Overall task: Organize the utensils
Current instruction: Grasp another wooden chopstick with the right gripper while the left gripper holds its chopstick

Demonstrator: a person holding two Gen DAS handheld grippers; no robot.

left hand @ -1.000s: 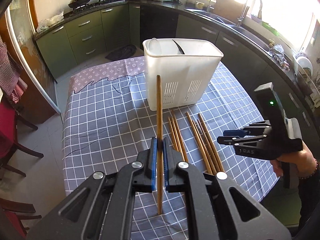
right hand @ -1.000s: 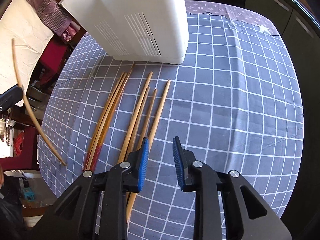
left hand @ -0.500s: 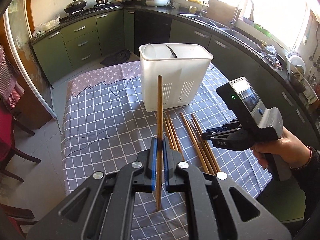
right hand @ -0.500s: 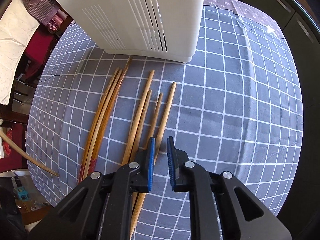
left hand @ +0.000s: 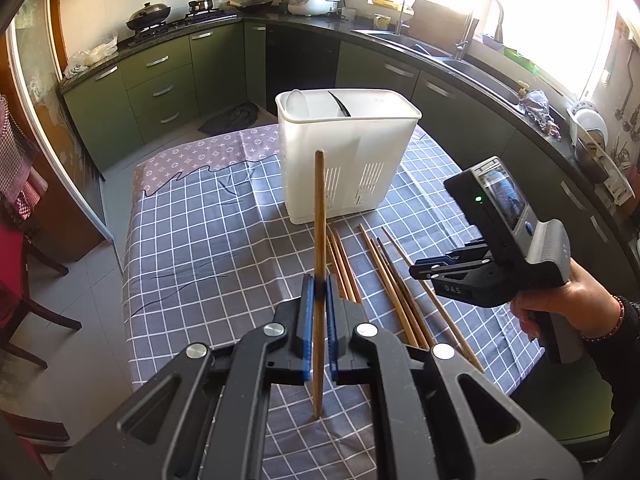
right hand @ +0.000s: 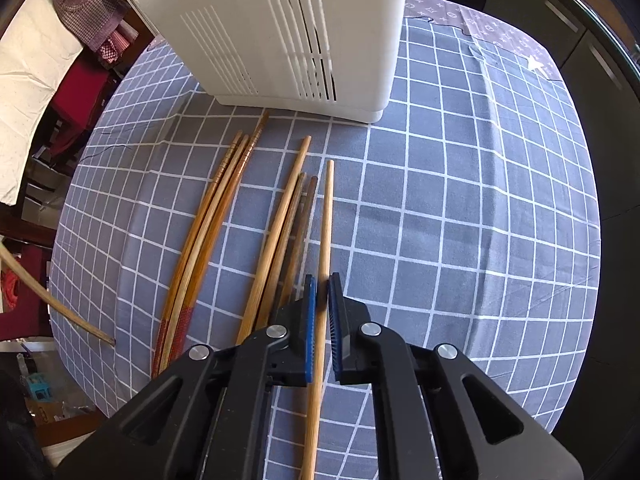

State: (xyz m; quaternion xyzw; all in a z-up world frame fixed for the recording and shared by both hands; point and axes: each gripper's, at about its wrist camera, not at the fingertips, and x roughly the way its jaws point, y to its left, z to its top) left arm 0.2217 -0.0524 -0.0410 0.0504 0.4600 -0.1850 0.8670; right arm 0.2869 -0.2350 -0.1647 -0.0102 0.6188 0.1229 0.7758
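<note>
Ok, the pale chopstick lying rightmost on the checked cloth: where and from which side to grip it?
The pale chopstick lies flat, bare cloth on its right: take its near half from above, jaws across the shaft. The right gripper has just closed on it there.

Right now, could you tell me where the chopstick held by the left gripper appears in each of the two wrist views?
Left wrist view: the held chopstick stands nearly upright at picture centre, clamped in the left gripper.
Right wrist view: it shows only as a pale curved stick at the far left edge, beyond the loose chopsticks.
Shared landmark: the white utensil holder on the checked cloth.
</note>
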